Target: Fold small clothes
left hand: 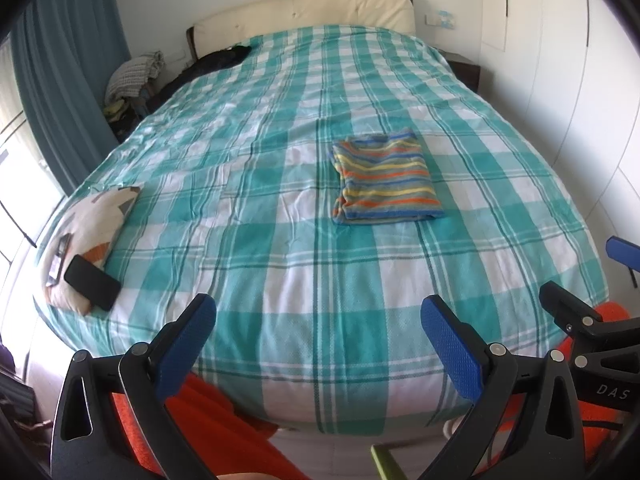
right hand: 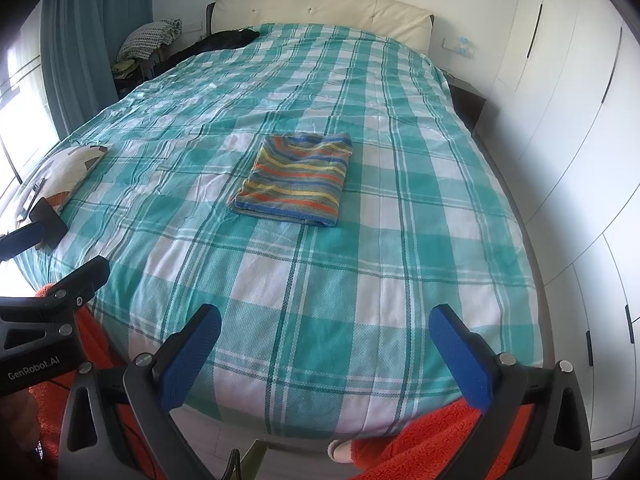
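Lying folded into a flat, squared packet near the middle of the bed [left hand: 280, 288], a little toward the right edge: striped garment [left hand: 386, 178], edges roughly lined up, stripes running across.

Hovering over the foot edge, well apart from the garment: left gripper [left hand: 318, 334], jaws spread wide, pinching nothing. Hanging alongside it over the same edge: right gripper [right hand: 324, 344], likewise spread and holding nothing, blue pads [right hand: 460, 356] facing bare plaid cover.

Resting at the front-left corner: pillow [left hand: 96, 224] with a dark phone [left hand: 93, 282] on top, touching nothing of the work. Sitting far off by the headboard [left hand: 304, 14]: a dark heap [left hand: 224, 58] near the back-left corner, too dim to identify. Showing below the foot edge: orange fabric [right hand: 424, 436], apparently on the person rather than laid out for folding, though hard to be sure.

Judging from the neat packet and the empty jaws: folding of this piece looking finished, or needing at most a last smoothing. Seeing no other small clothes spread on the cover; unable to tell whether more are waiting out of view. Remaining work, if any, likely amounting to fetching another item or setting this one aside.
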Motion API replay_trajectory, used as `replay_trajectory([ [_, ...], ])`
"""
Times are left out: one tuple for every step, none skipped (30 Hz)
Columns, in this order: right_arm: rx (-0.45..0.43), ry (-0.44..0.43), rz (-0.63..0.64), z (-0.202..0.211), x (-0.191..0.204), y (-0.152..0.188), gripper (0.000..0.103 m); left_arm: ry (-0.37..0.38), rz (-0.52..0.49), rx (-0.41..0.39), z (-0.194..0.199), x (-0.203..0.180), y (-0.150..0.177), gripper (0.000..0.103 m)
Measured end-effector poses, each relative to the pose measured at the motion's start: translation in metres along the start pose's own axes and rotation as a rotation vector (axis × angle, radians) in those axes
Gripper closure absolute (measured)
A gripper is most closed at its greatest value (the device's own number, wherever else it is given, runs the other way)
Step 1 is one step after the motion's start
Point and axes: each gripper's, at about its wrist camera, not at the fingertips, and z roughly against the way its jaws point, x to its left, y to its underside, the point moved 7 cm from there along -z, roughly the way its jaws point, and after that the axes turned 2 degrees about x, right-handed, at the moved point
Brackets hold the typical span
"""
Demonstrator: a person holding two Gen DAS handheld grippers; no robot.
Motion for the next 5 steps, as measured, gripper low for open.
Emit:
replay_trajectory([
  [0.000,-0.001,0.000,-0.0001,0.0000,-0.0005,0.001,-0.004,0.001,-0.002,0.0005,-0.0005,0.0000,0.001],
  [0.000,-0.001,0.001,-0.0001,0.0000,-0.0005,0.001,-0.006,0.000,-0.005,0.0007,-0.0004,-0.0005,0.001],
  [0.000,0.000,0.000,-0.0001,0.0000,-0.0006,0.001,-0.011,-0.003,-0.011,0.0015,-0.0003,-0.0004,0.001],
  [0.000,0.000,-0.001,-0.0001,-0.0006,0.0001,0.001,-0.016,-0.006,-0.016,0.0027,-0.0003,-0.0007,0.001],
  [0.000,0.000,-0.002,-0.0001,-0.0002,-0.0006,0.001,-0.019,-0.010,-0.024,0.0048,-0.0017,-0.0013,0.001],
])
